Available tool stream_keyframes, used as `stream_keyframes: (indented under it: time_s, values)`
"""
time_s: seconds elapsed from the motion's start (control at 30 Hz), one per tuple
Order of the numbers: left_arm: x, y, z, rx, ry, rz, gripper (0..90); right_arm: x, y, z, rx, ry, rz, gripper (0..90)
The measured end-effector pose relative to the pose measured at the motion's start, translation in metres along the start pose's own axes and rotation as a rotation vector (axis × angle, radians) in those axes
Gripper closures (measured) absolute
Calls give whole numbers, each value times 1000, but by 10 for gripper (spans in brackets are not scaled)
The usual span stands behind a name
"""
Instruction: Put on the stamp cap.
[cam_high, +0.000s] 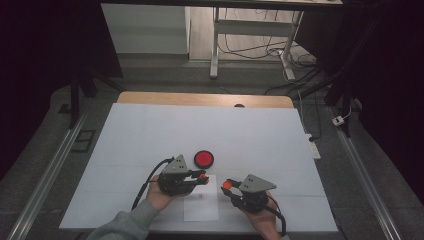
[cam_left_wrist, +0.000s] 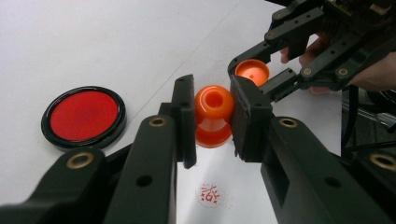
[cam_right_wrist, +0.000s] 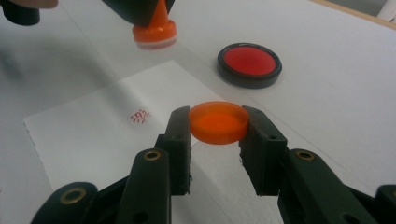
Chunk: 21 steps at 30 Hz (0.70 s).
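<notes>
Left gripper (cam_left_wrist: 212, 119) clamps orange plastic stamp (cam_left_wrist: 214, 114) mid-frame, lifted above white paper sheet (cam_right_wrist: 93, 135) bearing red imprint (cam_right_wrist: 139, 116). Right gripper (cam_right_wrist: 218, 128) pinches round orange cap (cam_right_wrist: 218, 122) nearby, probably for recapping.

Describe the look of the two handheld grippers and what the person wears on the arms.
Both the left gripper and the right gripper are black, with linked bars, brass-coloured pivot pins and flat rectangular jaws. Each carries a grey three-cornered plate on top and trails a black cable. The person's left arm wears a grey-green sleeve with a ribbed cuff.
</notes>
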<state>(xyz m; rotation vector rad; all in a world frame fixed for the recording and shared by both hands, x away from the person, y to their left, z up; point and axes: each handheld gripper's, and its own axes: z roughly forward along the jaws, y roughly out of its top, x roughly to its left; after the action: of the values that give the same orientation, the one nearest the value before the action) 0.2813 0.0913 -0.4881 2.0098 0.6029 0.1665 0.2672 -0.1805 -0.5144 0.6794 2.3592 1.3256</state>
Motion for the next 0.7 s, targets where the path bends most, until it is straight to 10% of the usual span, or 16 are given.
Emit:
stream_keyframes:
  time_s: [0.7]
  values:
    - [1, 1, -3, -22, -2, -16, 723, 9, 9, 10, -11, 32, -1, 644]
